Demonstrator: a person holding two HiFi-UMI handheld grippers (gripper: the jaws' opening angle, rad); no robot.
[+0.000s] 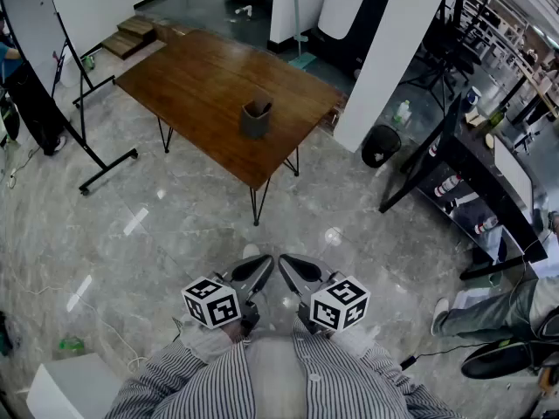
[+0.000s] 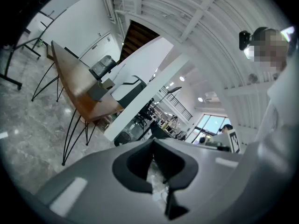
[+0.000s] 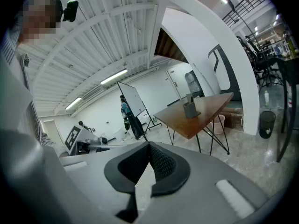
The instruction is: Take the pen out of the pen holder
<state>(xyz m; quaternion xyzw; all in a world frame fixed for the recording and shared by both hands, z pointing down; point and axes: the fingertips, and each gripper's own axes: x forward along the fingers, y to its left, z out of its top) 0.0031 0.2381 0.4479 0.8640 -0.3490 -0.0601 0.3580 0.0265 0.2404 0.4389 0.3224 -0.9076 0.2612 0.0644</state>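
Not started: pen [image 1: 260,105] in holder [image 1: 255,122] on desk [image 1: 196,77], upper centre. Left claw [image 1: 262,265] and right claw [image 1: 288,267] both together, empty, well apart from it.

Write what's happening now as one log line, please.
stage: reach not begun | left gripper: shut, empty | right gripper: shut, empty | pen holder: upright on table, far from both grippers
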